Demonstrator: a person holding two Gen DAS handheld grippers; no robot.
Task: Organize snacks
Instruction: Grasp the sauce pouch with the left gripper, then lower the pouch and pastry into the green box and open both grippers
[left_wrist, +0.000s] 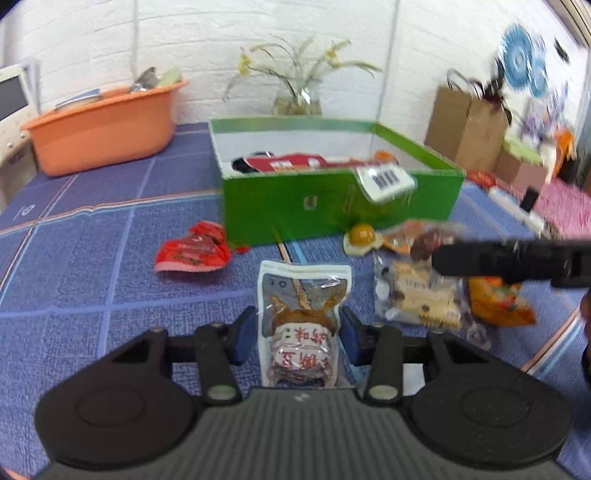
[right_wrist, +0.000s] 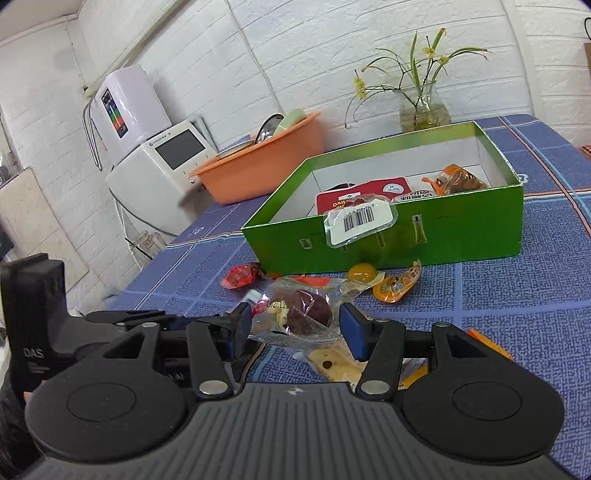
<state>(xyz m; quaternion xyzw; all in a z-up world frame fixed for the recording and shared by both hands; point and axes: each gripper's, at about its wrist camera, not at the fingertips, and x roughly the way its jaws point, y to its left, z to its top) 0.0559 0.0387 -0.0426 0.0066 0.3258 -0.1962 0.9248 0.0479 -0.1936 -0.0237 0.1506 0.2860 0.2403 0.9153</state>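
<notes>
A white and brown snack pouch (left_wrist: 303, 325) lies on the blue tablecloth, and my left gripper (left_wrist: 297, 338) is shut on it, a blue pad against each side. In the right wrist view my right gripper (right_wrist: 295, 323) stands open around a clear packet with a dark round snack (right_wrist: 299, 314); its pads do not press it. The green box (left_wrist: 277, 206) (right_wrist: 461, 236) behind holds red and orange packets. A barcode-labelled packet (left_wrist: 386, 181) (right_wrist: 360, 221) hangs over its front wall. A red packet (left_wrist: 192, 251), a yellow jelly cup (left_wrist: 362, 236), a cookie packet (left_wrist: 421, 295) and an orange packet (left_wrist: 502, 299) lie loose.
An orange basin (left_wrist: 103, 129) (right_wrist: 266, 166) with dishes and a glass vase (left_wrist: 297, 99) (right_wrist: 424, 110) stand behind the box. A white appliance (right_wrist: 155, 166) sits past the table's left edge. A brown paper bag (left_wrist: 465, 129) stands at the far right.
</notes>
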